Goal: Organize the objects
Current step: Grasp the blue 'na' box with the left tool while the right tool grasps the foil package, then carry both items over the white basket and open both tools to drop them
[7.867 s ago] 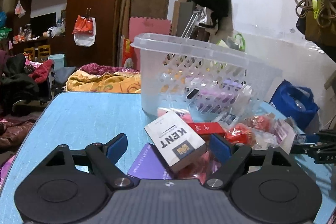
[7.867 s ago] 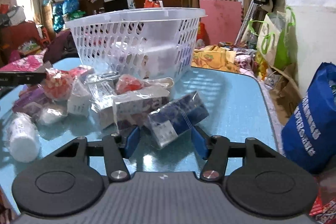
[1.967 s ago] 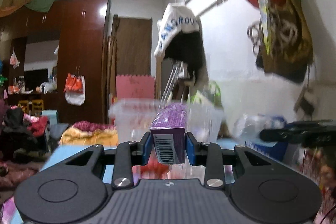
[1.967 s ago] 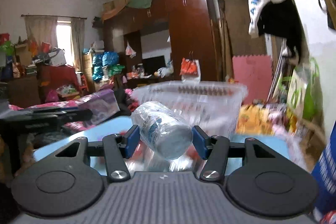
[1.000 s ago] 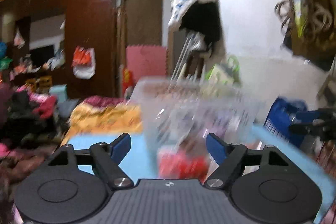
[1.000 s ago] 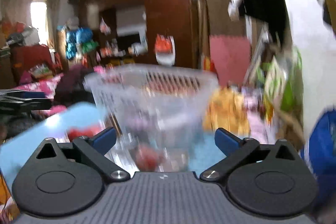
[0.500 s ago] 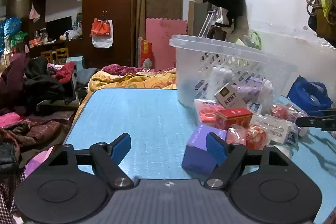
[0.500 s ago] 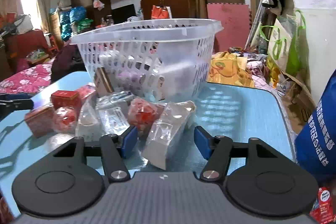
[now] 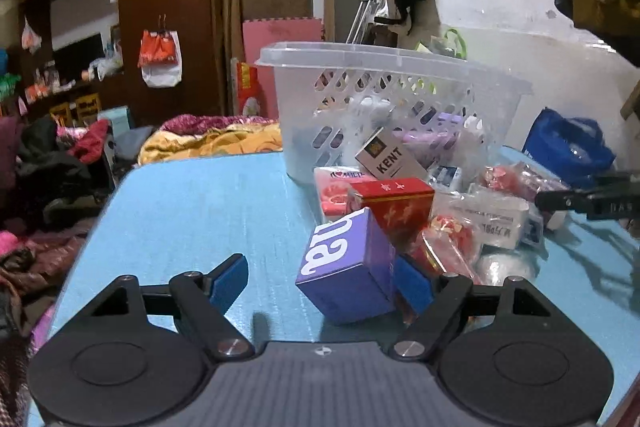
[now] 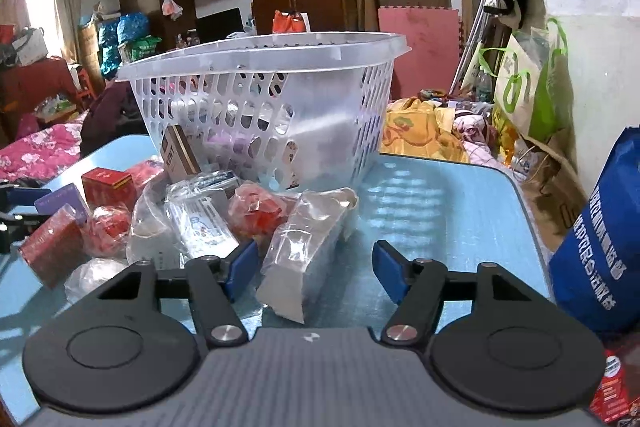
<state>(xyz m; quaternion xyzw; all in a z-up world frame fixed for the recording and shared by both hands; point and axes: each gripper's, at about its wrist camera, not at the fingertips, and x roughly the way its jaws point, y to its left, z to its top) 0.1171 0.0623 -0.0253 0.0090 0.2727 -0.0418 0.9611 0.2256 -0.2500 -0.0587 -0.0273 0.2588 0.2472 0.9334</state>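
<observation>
A clear plastic basket stands on the blue table and holds several items; it also shows in the right wrist view. A pile of small goods lies in front of it. My left gripper is open around a purple box, which rests tilted on the table against the right finger. A red box and a KENT pack lie behind it. My right gripper is open around a clear plastic packet lying on the table.
Red wrapped sweets and clear bags crowd the table's left half in the right wrist view. A blue bag hangs at the table's right edge. Bedding and clutter lie beyond the far edge.
Both grippers dropped their earlier loads at the basket, opened, and came back down to the table. The left now straddles the purple box, the right the clear packet.
</observation>
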